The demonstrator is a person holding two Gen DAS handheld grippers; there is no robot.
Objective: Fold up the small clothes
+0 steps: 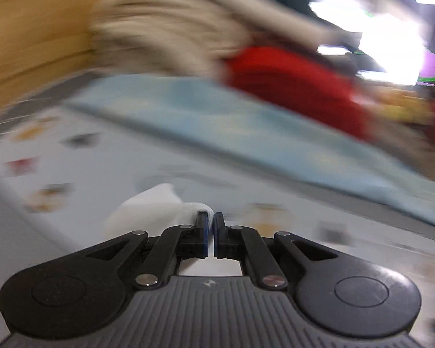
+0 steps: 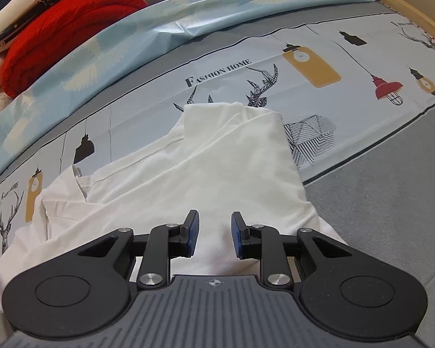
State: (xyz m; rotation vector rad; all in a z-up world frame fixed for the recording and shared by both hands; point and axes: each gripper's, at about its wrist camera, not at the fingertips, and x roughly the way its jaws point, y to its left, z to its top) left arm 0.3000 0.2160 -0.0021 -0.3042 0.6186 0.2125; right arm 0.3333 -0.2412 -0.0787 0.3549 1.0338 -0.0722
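The left wrist view is smeared by motion: the beige heap of cloth point(image 1: 165, 29), the red fabric point(image 1: 293, 87) and the pale blue sheet point(image 1: 217, 127) show only as streaks of colour, and the small prints on the cover point(image 1: 72, 179) cannot be made out. A white cloth point(image 1: 156, 206) sits at the tip of the left claw point(image 1: 211, 217), and whether the pads pinch it cannot be told. In the right wrist view the white garment point(image 2: 203, 174) runs under the right claw point(image 2: 214, 221) and off the left edge. The stack of clothes point(image 2: 29, 8) is cut by the top-left corner.
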